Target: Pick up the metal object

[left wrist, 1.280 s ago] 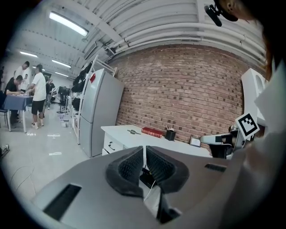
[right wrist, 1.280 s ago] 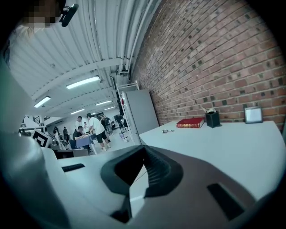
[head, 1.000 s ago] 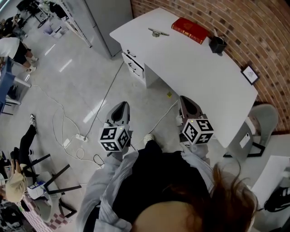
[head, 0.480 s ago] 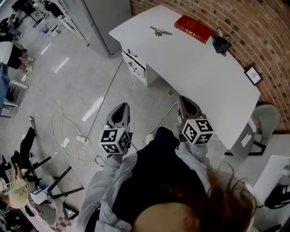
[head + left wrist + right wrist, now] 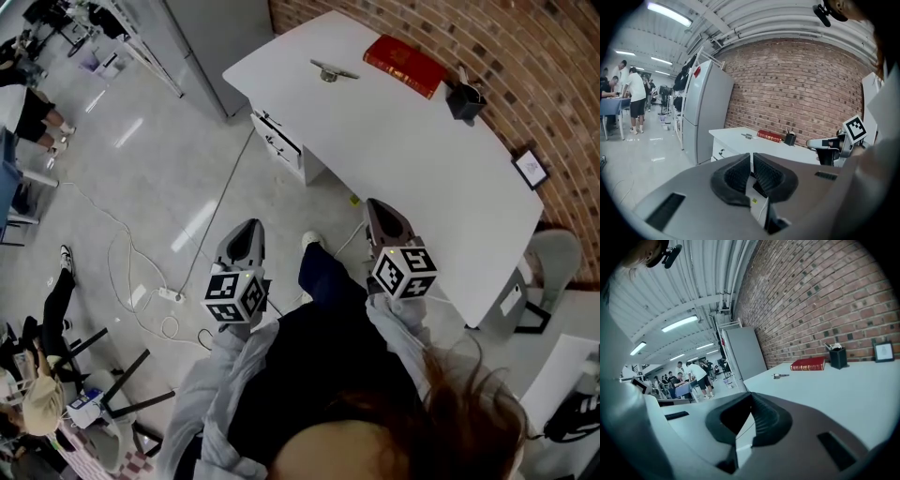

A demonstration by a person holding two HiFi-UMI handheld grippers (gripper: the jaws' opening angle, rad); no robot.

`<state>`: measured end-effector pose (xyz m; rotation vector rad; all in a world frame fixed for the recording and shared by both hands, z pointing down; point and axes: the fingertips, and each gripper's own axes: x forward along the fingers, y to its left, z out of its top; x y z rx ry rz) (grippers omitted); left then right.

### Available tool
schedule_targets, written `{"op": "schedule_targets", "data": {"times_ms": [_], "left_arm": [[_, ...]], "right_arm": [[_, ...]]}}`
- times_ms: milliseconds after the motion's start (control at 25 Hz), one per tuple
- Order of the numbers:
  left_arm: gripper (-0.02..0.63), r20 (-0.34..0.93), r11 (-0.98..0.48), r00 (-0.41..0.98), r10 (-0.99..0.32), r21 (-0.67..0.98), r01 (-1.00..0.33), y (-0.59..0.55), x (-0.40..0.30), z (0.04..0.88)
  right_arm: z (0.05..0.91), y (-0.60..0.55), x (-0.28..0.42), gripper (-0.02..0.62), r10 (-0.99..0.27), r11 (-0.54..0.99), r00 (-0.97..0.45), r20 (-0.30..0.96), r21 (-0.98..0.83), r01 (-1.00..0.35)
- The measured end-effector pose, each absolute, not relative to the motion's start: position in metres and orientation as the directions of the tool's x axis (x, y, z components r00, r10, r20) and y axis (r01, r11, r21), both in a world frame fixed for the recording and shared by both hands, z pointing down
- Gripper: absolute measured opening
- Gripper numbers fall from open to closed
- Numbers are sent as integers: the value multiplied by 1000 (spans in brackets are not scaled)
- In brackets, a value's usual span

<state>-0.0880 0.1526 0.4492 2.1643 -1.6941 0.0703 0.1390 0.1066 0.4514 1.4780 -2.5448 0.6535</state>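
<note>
With a fresh step the person is nearer the desk (image 5: 422,159), left gripper (image 5: 246,230) and right gripper (image 5: 380,211) both closed and empty, but the metal object (image 5: 334,71) lies well apart at upper middle, on the desk's far end.

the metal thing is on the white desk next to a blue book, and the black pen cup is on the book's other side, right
Not quite: the book is red, not blue, as the head view shows. The rest holds: the metal object lies on the white desk beside the book, and the black pen cup stands on the book's other side.
</note>
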Motion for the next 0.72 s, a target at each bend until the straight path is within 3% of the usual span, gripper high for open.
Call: {"op": "schedule_targets", "data": {"times_ms": [720], "left_arm": [[34, 251, -143, 206, -946, 248, -958, -13, -126, 438]], "right_arm": [[445, -81, 100, 5, -773, 479, -548, 319, -274, -834]]}}
